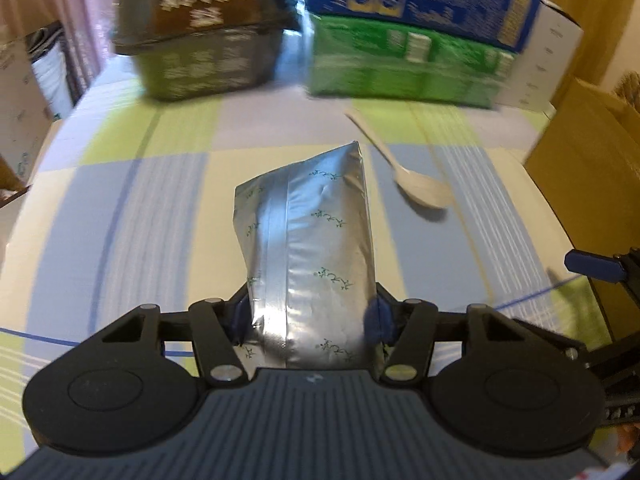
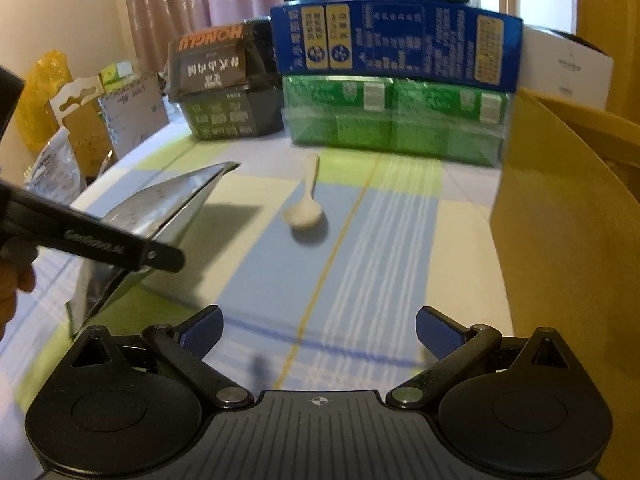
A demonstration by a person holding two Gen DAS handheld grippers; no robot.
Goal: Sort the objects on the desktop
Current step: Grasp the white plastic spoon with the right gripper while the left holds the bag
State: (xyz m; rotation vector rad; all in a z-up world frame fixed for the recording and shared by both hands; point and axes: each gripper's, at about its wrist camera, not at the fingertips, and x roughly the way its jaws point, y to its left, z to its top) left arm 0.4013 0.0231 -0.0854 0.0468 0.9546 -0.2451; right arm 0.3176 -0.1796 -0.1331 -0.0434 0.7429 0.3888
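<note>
Left gripper (image 1: 310,316) jaws clamping silver pouch (image 1: 308,232), right gripper (image 2: 318,330) jaws wide, "HONGLU" box (image 2: 212,60) behind

Soft daylight, motion blur, fisheye-bent edges

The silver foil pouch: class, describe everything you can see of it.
The silver foil pouch is crinkled and shiny, with a taped seam down its length and small green printed motifs. It narrows to a flat sealed end pointing away. The left gripper is shut on it, its blue pads pressing both sides, holding it tilted above the checked tablecloth.
</note>
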